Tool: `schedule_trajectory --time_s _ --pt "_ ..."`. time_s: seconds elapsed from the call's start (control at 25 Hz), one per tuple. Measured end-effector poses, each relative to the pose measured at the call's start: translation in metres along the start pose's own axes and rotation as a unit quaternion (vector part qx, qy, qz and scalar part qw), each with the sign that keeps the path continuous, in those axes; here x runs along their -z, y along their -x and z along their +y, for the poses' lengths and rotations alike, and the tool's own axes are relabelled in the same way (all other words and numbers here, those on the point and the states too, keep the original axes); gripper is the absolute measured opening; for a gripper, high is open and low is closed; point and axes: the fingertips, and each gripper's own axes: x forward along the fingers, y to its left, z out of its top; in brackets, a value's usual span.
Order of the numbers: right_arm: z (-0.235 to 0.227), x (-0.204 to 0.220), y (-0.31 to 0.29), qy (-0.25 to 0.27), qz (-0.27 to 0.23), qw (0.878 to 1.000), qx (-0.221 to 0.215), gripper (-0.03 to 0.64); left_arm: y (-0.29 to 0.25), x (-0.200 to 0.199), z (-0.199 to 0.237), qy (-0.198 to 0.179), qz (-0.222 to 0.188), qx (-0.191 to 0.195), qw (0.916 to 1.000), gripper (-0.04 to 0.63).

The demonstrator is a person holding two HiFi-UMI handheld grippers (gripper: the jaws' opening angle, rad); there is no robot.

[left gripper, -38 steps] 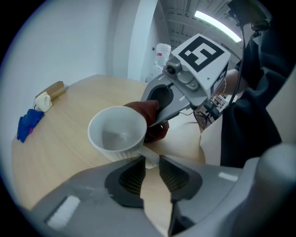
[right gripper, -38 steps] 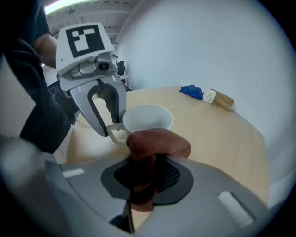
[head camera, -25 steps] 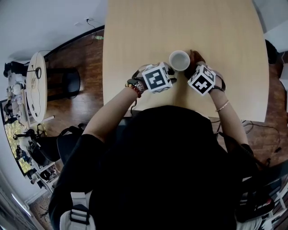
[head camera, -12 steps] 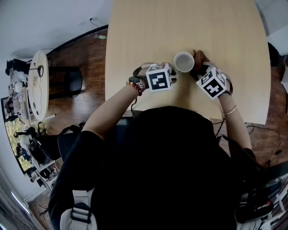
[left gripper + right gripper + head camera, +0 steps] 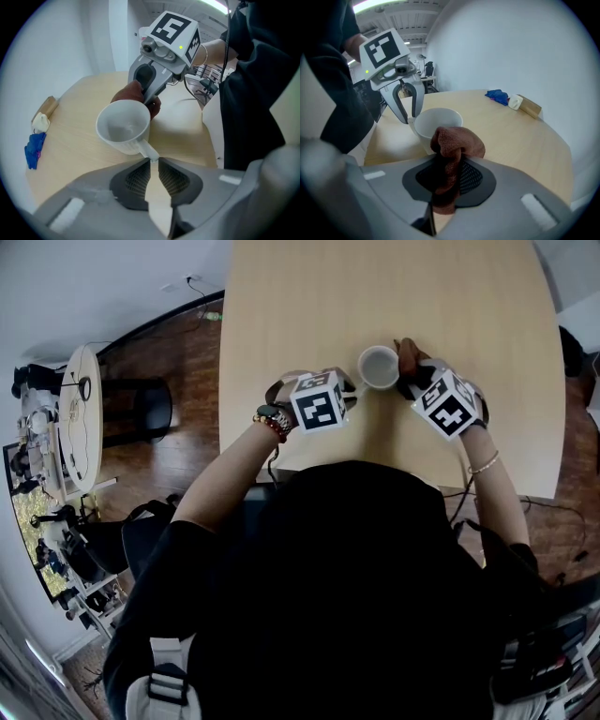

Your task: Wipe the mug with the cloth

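A white mug (image 5: 379,367) stands upright on the light wooden table (image 5: 375,287), its handle pointing toward my left gripper (image 5: 355,387). In the left gripper view the jaws have just been closing, and the handle's end sits pinched between the tips of that gripper (image 5: 154,162), just below the mug (image 5: 124,126). My right gripper (image 5: 411,377) is shut on a bunched brown cloth (image 5: 457,143). It holds the cloth against the far side of the mug (image 5: 436,123), near the rim. The cloth (image 5: 406,354) shows just right of the mug from above.
A blue crumpled thing (image 5: 33,149), a small white object (image 5: 514,101) and a wooden block (image 5: 529,107) lie near the table's far edge. A round side table (image 5: 75,418) and a dark chair (image 5: 150,409) stand on the floor to the left.
The left gripper has edged in on the mug's handle. The right gripper has shifted slightly right and up with the cloth. The mug has stayed put.
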Motion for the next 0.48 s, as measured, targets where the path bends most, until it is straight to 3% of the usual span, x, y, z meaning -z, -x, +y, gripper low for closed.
schedule_trajectory --time_s 0.28,0.48 --pt "0.005 0.013 -0.025 0.012 0.032 0.999 -0.014 0.058 0.000 -0.003 0.001 0.011 -0.037 -0.044 0.9983 0.074" --pt "0.009 0.028 -0.043 0.030 0.074 0.997 -0.008 0.058 0.010 -0.011 -0.003 0.092 -0.079 -0.049 0.9913 0.119"
